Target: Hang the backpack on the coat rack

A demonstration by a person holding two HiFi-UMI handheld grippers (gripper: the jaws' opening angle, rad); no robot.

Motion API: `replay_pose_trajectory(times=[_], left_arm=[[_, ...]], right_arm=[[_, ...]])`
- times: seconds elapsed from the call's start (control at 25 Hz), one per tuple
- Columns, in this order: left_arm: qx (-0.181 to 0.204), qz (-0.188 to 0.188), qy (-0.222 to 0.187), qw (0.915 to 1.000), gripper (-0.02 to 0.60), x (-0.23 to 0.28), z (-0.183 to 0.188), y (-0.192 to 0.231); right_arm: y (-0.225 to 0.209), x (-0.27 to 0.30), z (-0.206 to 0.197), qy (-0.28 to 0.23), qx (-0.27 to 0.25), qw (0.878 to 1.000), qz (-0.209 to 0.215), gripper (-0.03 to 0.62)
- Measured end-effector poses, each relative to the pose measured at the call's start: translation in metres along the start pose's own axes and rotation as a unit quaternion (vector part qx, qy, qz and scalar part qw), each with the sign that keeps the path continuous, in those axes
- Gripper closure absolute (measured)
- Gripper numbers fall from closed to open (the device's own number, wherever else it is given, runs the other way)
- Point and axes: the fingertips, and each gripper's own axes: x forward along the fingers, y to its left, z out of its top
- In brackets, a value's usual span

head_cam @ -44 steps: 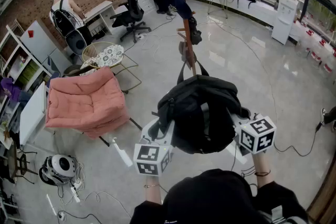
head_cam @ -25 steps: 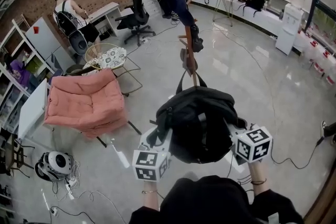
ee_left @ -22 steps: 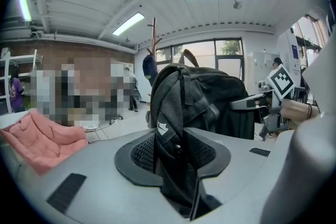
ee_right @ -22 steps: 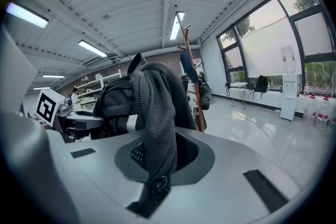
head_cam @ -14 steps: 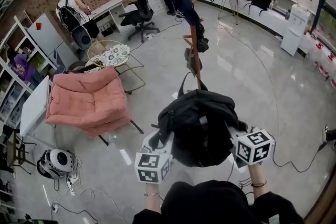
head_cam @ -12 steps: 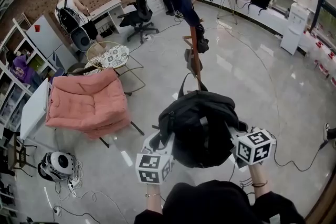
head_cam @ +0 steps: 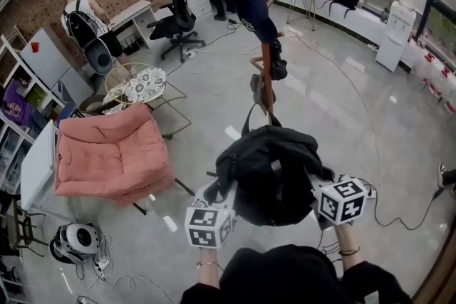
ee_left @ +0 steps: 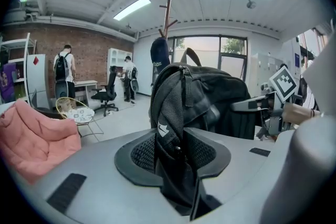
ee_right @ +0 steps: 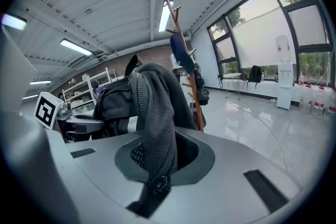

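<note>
- A soft black fabric backpack (head_cam: 271,171) hangs between both grippers, near the tall brown wooden coat rack (head_cam: 266,75).
- The left gripper (ee_left: 176,160) clamps a thick padded mesh fold, half-wide.
- The right gripper (ee_right: 157,165) pinches thin mesh strap, nearly closed.
- Raising both sides evenly should keep it level.

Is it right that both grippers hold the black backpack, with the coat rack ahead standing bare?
Not quite. The left gripper and right gripper do hold the black backpack, but the coat rack ahead is not bare: the head view shows a dark blue garment hanging on it.
</note>
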Motion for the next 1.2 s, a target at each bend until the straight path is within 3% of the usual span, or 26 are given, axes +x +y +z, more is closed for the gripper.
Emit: replay_pose_trajectory(times=[0.6, 1.2], left_arm=[[0.012, -0.062, 0.006, 0.9980, 0.446, 0.081, 0.030, 0.097], [0.022, -0.080, 0.001, 0.9966, 0.446, 0.132, 0.064, 0.137]], right_arm=[[-0.005, 0.107, 0.029, -0.006, 0.038, 0.998, -0.057, 0.566], [-0.020, 0.157, 0.055, -0.007, 0.048, 0.996, -0.072, 0.566]])
